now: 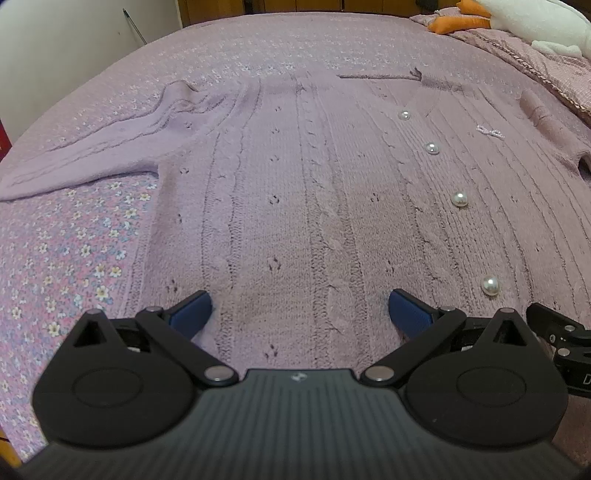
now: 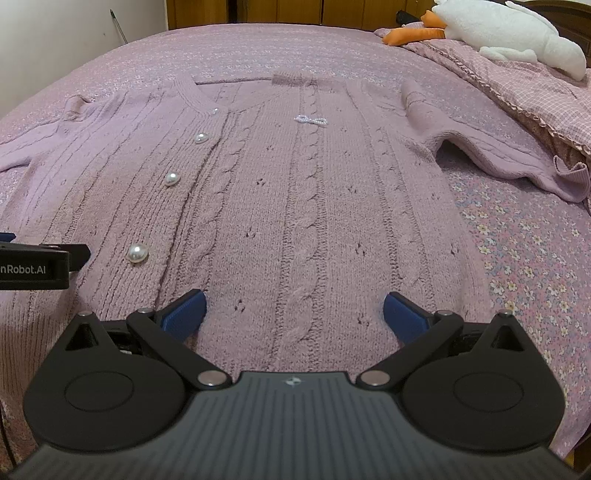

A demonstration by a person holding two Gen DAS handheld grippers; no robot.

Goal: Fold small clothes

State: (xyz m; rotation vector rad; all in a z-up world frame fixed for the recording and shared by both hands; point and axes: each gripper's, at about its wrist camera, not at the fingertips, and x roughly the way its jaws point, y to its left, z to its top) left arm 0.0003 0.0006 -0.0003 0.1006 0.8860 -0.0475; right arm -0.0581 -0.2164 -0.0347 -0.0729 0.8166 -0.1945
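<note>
Both grippers (image 1: 301, 314) (image 2: 293, 312) low over cardigan (image 2: 295, 206)

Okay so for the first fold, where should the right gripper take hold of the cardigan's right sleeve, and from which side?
Grip the sleeve at its ribbed cuff, coming from the outer right side. The cuff is bunched and lifted off the floral bedspread, so a finger can probably slide under it there; elsewhere the cardigan lies flat. The right gripper is open.

cardigan (image 2: 295, 192) flat on bed (image 2: 535, 258), plush toy (image 2: 517, 33) behind
</note>
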